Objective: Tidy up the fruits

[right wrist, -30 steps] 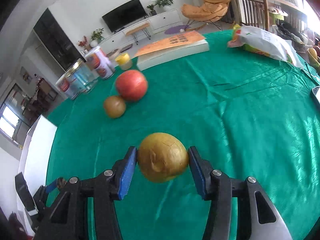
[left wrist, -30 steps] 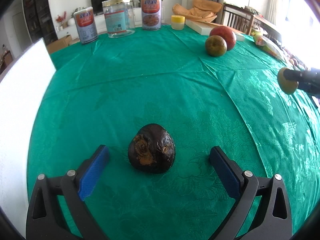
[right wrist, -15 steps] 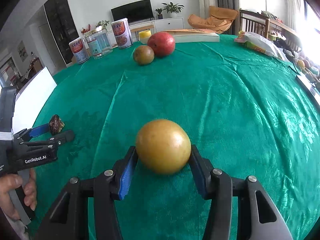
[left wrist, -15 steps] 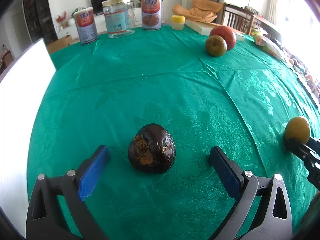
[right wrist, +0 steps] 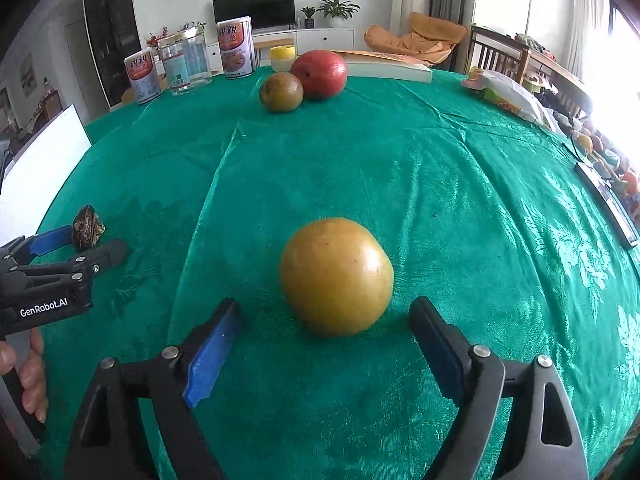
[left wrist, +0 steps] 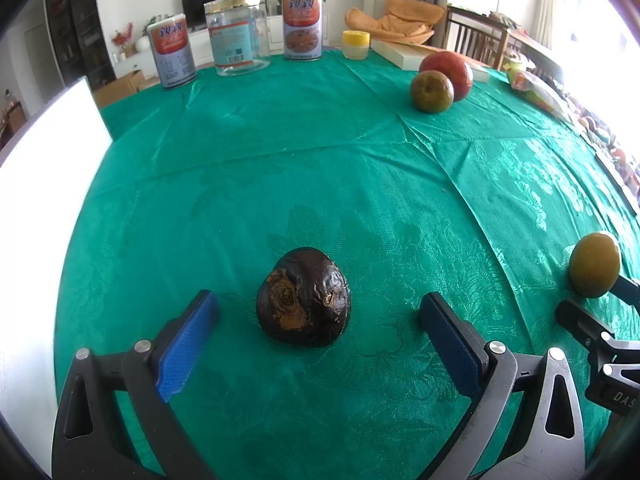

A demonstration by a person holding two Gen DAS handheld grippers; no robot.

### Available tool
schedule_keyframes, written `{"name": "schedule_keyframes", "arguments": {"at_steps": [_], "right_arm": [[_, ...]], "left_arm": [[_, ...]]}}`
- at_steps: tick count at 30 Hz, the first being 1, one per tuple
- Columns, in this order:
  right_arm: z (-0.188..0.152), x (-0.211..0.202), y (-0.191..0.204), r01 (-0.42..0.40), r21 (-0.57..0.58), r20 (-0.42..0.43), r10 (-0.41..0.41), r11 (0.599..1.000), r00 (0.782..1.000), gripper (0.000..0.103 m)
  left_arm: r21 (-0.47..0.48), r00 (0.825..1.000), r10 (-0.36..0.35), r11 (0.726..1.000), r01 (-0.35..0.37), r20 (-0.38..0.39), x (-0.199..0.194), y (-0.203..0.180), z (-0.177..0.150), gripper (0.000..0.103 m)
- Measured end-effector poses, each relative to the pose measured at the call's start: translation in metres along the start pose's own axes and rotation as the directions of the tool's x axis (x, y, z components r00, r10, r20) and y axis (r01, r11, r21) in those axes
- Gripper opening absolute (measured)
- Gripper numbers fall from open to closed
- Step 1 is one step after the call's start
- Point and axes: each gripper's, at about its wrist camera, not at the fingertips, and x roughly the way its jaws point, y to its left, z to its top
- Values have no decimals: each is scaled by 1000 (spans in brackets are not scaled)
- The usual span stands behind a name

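Fruits sit apart on the green tablecloth [right wrist: 440,168]: a yellow fruit [right wrist: 336,276] rests between the right gripper [right wrist: 325,332] jaws, which are opening, pads clear of it. At nine o'clock, the left gripper [left wrist: 318,322] stands released around a dark wrinkled fruit [left wrist: 304,298], untouched

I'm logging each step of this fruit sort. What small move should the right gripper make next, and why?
Probably draw straight back. The right gripper is opening, its pads clear of the yellow fruit, which rests on the green tablecloth. Backing off avoids nudging it.
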Motion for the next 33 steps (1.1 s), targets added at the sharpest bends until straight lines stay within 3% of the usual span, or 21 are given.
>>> {"name": "schedule_keyframes", "arguments": {"at_steps": [12,33], "right_arm": [[1,2,1,10,6,-15,-10,1000,1000,99],[0,2,0,12,8,-18,-11,1000,1000,101]], "left_arm": [[0,1000,0,1000,0,0,0,0,0,101],[-1,1000,0,1000,0,0,0,0,0,101]]}}
